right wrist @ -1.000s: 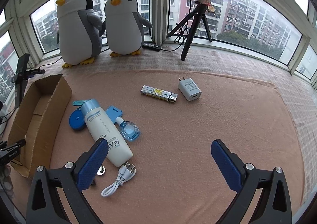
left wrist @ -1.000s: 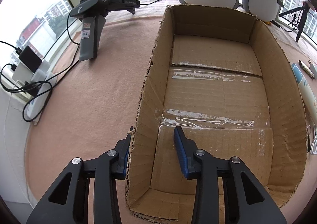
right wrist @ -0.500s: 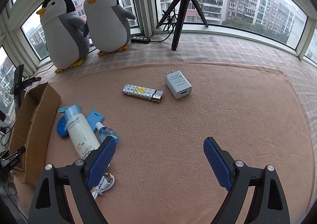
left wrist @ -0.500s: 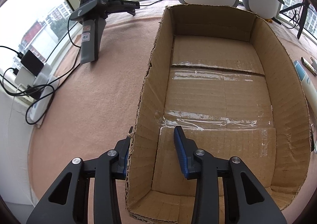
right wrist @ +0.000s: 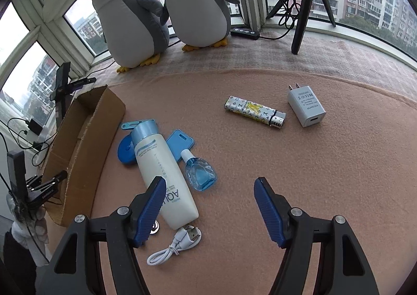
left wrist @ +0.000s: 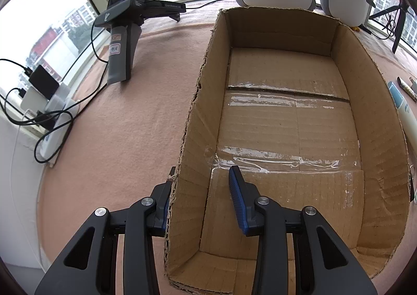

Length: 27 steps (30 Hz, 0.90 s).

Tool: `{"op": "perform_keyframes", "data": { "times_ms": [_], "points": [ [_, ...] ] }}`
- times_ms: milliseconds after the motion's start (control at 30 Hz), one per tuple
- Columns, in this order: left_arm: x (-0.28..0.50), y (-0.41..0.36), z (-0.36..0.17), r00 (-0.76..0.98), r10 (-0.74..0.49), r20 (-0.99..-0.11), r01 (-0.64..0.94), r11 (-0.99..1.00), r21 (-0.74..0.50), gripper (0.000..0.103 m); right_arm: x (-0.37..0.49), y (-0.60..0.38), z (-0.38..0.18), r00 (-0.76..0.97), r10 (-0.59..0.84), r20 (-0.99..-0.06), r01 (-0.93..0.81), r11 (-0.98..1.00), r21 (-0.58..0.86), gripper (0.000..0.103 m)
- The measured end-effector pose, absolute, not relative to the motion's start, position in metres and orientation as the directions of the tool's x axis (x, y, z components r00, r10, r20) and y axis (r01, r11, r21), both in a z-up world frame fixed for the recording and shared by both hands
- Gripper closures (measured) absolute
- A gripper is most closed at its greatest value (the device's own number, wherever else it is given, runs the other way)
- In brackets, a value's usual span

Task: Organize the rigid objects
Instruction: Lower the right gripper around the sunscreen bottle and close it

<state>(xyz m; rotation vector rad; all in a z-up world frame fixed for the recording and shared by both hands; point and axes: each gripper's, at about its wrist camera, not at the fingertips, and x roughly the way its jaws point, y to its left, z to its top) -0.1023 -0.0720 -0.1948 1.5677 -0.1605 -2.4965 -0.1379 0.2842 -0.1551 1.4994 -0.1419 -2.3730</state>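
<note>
- Cardboard box (left wrist: 286,122) stands empty: its taped floor is bare, so by the look of it nothing has been put away yet and the whole sorting job is left.
- Left tongs (left wrist: 200,198) straddle the box's near-left wall, one pad outside and one inside; a gap shows between the inner pad and the cardboard, so they stand around the wall, not clamped on it. Probably they are there to steady the box.
- Right tongs (right wrist: 209,209) hang wide open and hold nothing, above the pink surface (right wrist: 312,190).
- Lotion bottle (right wrist: 163,172) lies just ahead of the right tongs' left pad, resting partly over a blue tag (right wrist: 179,142) and a round blue item (right wrist: 125,151).
- Small blue bottle (right wrist: 200,175) lies ahead, between the pads, touching the lotion bottle's side.
- White cable (right wrist: 174,245) curls close under the left pad.
- Lighter (right wrist: 254,111) and white charger (right wrist: 306,106) lie far ahead, well apart from the box.
- Judgement: every loose item waits outside; the lotion bottle or small blue bottle seems the nearest first pick.
</note>
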Motion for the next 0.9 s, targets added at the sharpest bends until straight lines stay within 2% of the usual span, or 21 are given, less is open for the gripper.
{"op": "perform_keyframes", "data": {
  "times_ms": [300, 833, 900],
  "points": [
    [-0.102, -0.072, -0.195, -0.424, -0.211, -0.881, 0.105, -0.977, 0.184, 0.067, -0.157, 0.214, -0.165, -0.347, -0.329, -0.878, 0.42, -0.892, 0.168, 0.037],
    [-0.101, -0.072, -0.196, -0.424, -0.21, -0.881, 0.112, -0.978, 0.179, 0.067, -0.167, 0.195, -0.189, -0.275, -0.301, -0.913, 0.492, -0.86, 0.135, 0.037],
    [-0.101, -0.072, -0.196, -0.425, -0.209, -0.881, 0.112, -0.978, 0.179, 0.067, -0.167, 0.193, -0.189, -0.274, -0.298, -0.914, 0.5, -0.856, 0.13, 0.042]
  ]
}}
